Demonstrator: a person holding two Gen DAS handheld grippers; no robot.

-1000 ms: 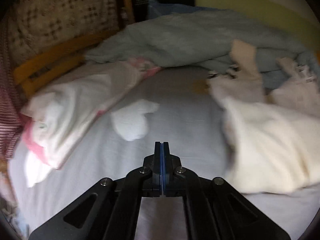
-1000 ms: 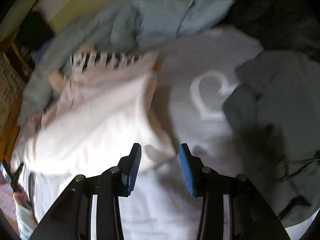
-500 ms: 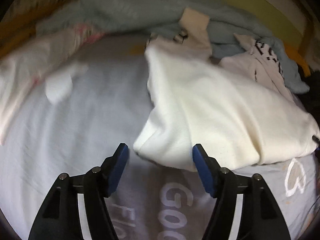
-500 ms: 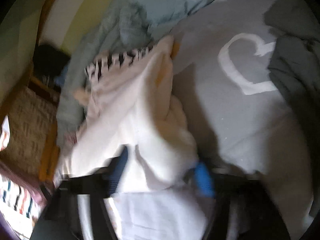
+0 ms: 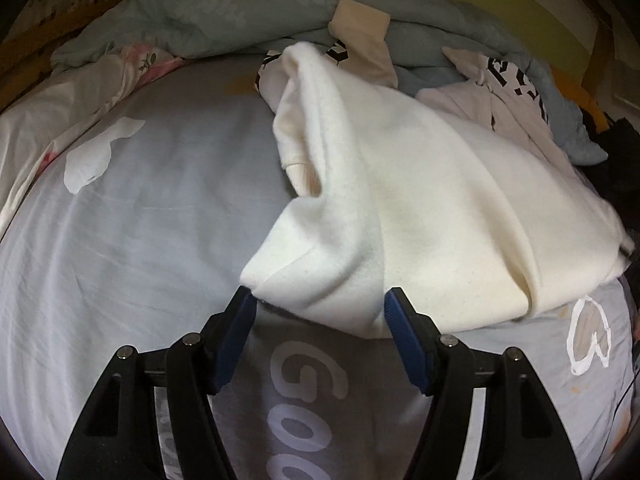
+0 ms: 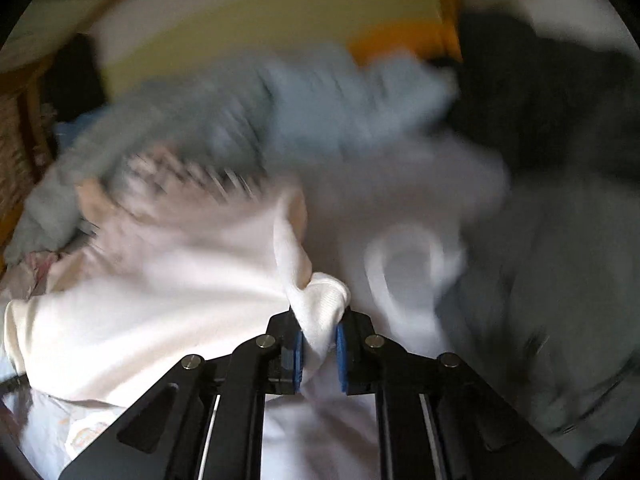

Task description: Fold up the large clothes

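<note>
A cream sweatshirt (image 5: 420,200) lies rumpled on the bed, with one sleeve cuff reaching toward the far blanket. My left gripper (image 5: 319,304) has its jaws wide and closing. The garment's near corner sits between the blue pads; the left pad is at the cloth's edge, and nothing is pinched. In the blurred right wrist view the same sweatshirt (image 6: 160,292) spreads to the left. My right gripper (image 6: 318,344) is closing, and its pads press on a bunched fold of its edge.
The bed has a grey-blue sheet (image 5: 140,240) with white print. A light blue blanket (image 5: 240,8) is heaped along the far side. A white garment with black lettering (image 5: 508,92) lies far right, floral bedding (image 5: 80,92) far left, and a dark grey garment (image 6: 560,280) to the right.
My left gripper went from shut to wide open and swung right, down to the sweatshirt's corner. My right gripper narrowed from open onto a fold of the sweatshirt.
</note>
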